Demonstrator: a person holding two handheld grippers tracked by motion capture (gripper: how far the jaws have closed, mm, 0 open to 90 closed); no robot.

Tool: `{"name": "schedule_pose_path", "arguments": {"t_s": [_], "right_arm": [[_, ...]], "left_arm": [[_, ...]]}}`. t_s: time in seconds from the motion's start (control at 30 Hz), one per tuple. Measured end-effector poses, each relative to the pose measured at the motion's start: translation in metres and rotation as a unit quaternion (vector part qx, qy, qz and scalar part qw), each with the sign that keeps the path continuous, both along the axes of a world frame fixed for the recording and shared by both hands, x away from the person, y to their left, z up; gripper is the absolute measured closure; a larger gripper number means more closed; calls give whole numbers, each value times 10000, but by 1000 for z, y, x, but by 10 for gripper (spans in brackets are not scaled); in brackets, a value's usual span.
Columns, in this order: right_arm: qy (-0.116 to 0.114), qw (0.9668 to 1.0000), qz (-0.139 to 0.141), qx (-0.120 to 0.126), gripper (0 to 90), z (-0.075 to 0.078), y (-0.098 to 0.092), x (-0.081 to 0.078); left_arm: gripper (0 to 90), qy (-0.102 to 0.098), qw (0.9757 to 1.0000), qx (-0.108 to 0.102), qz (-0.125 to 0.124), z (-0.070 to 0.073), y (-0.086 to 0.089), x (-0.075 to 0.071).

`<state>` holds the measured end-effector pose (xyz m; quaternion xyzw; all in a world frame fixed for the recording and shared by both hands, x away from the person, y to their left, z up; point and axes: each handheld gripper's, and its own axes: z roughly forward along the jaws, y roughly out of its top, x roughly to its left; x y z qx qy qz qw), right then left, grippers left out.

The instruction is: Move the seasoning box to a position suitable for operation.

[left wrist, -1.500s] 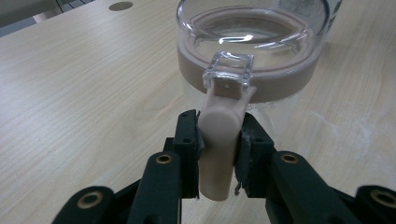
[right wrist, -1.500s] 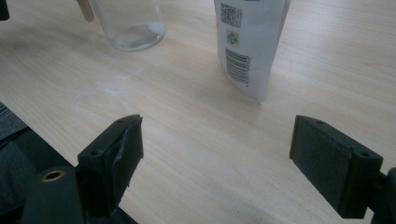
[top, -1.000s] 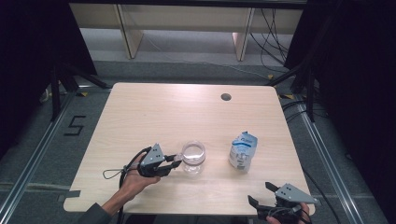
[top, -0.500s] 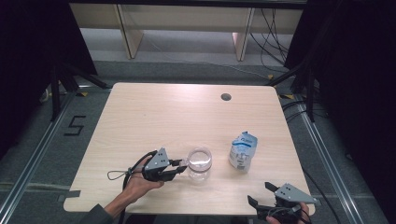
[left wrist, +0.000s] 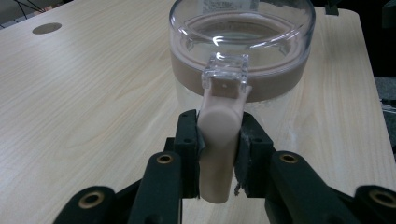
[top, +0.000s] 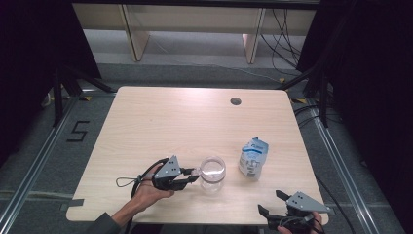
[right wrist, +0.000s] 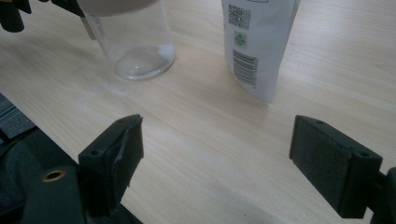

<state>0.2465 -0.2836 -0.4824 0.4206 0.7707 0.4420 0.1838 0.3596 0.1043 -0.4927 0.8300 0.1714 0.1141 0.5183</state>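
A: Your left tongs [left wrist: 218, 140] were clamped on the beige latch tab [left wrist: 219, 140] of the clear jar [top: 213, 171], pads on both sides of it. The jar stood upright on the counter [top: 195, 117], directly ahead of those tongs.

B: And the right?

A: Your right tongs [right wrist: 217, 154] were spread wide with nothing between them, parked at the near counter edge. The white pouch [right wrist: 259, 46] stood ahead of them, the jar ahead and to the left.

B: Advice on the latch?

A: My read: you should have kept the grip square on the tab and pulled slowly. The jar looked empty and light, so it could tip or slide. Steadying the body with your right tongs would have helped.
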Motion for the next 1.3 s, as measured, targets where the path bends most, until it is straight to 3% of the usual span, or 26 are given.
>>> {"name": "schedule_pose_path", "arguments": {"t_s": [0.1,0.13,0.2,0.23,0.33,0.37,0.5,0.53,0.7,0.77,0.8,0.83,0.93,1.0,1.03,1.07,1.17,1.2,1.3], "right_arm": [[37,10000,-31,18,185,0,1,-1],[-43,10000,-29,-31,186,1,0,-1],[48,10000,-28,17,185,0,1,-1],[3,10000,-9,-18,185,1,1,-1],[33,10000,4,3,186,0,1,-1],[77,10000,-1,40,186,0,2,-1],[46,10000,34,-26,188,1,1,-1],[39,10000,43,-27,188,1,1,-1],[41,9999,114,-11,207,0,2,-1],[14,10000,79,-7,242,1,4,-3],[-142,9997,184,-98,256,1,3,-1],[-60,9999,152,-7,262,2,4,-3],[-128,9997,216,-57,284,2,4,-2],[-94,9996,263,-90,306,2,5,-2],[-148,9995,265,-108,320,3,6,-2],[-78,9997,244,-63,330,3,8,-4],[-197,9990,383,-99,349,2,8,-1],[-208,9989,388,-139,358,3,8,-1],[-194,9990,400,-86,372,2,10,-1]], "left_arm": [[726,36,10000,10,6,0,1,1],[725,9,10000,20,43,0,1,2],[722,32,9999,-3,108,0,1,4],[722,117,9998,-48,142,-1,1,3],[713,50,9999,-6,120,0,1,4],[693,129,9996,-66,236,-1,0,3],[519,198,9993,-127,286,2,3,4],[484,373,9985,-200,359,4,6,1],[396,477,9974,-207,495,8,15,-5],[388,519,9965,-327,563,12,22,-8],[385,556,9959,-367,617,13,25,-10],[386,556,9959,-367,617,13,25,-10],[421,673,9940,-536,681,18,29,-14],[485,666,9936,-632,656,21,30,-15],[513,730,9919,-803,659,24,31,-16],[545,749,9913,-841,679,25,31,-17],[629,614,9924,-793,710,29,33,-17],[648,510,9935,-673,759,31,33,-17],[722,420,9939,-661,772,32,33,-16]]}}
